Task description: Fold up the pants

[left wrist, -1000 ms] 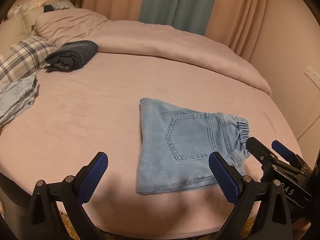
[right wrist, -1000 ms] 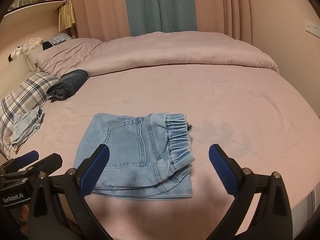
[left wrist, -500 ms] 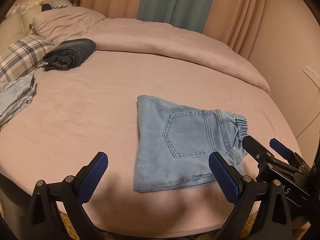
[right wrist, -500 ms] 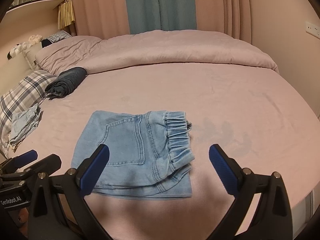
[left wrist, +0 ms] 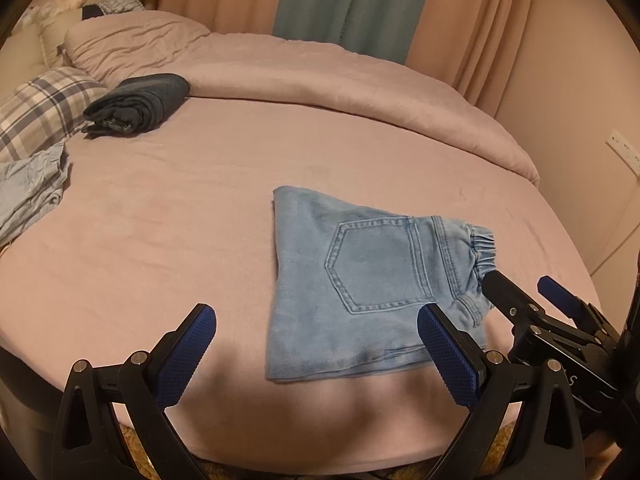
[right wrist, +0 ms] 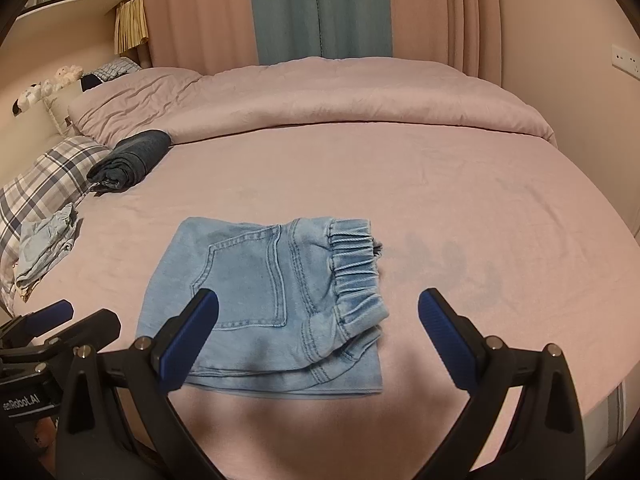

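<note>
1. Pants: light blue denim, folded into a compact rectangle, back pocket facing up, elastic waistband bunched at the right side. They lie flat on the bed, near its front edge and a little right of the middle.
2. Left gripper: jaws spread wide, blue pads apart, holding nothing. It hovers over the bed's front edge, just left of the pants (its right pad overlaps the lower right corner of the pants in its own view).
3. Right gripper: also released and empty, poised above the front edge over the waistband end.
4. Dark rolled garment: at the bed's far left, touching the folded-back duvet.
5. Plaid pillow: at the left edge.
6. Crumpled pale blue clothing: left edge, just in front of the pillow.
7. Curtains: pink with a teal panel, behind the bed.
</note>
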`<act>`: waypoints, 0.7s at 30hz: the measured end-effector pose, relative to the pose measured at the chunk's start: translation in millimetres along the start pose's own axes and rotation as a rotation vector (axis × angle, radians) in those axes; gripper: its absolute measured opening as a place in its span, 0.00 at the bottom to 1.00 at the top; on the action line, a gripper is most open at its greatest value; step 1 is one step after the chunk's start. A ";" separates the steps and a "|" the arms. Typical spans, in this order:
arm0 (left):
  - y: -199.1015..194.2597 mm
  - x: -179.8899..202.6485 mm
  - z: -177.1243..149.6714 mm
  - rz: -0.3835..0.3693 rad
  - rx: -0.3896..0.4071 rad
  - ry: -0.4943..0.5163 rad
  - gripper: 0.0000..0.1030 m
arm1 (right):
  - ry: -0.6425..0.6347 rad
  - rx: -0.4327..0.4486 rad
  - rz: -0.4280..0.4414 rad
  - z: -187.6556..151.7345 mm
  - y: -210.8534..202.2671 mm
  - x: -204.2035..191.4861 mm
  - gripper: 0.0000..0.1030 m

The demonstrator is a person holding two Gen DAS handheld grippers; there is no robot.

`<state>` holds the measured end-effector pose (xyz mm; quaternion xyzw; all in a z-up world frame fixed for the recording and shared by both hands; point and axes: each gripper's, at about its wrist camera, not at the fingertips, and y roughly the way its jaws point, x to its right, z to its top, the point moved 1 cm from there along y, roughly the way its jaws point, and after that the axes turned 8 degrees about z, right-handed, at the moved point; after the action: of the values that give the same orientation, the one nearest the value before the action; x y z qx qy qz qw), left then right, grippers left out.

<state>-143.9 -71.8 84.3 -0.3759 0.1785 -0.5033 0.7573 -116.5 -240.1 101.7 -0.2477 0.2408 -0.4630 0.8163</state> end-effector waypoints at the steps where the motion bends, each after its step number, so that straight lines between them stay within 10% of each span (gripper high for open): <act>1: 0.2 0.2 -0.2 0.000 0.000 0.000 0.97 | 0.000 0.000 0.000 0.0 -0.1 -0.1 0.98; 21: -6.0 2.9 -0.4 -0.017 0.023 -0.002 0.97 | -0.013 -0.002 -0.005 0.2 2.5 2.4 0.98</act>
<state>-146.7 -75.9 88.8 -0.3690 0.1689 -0.5112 0.7576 -113.7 -241.0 99.8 -0.2521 0.2356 -0.4631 0.8164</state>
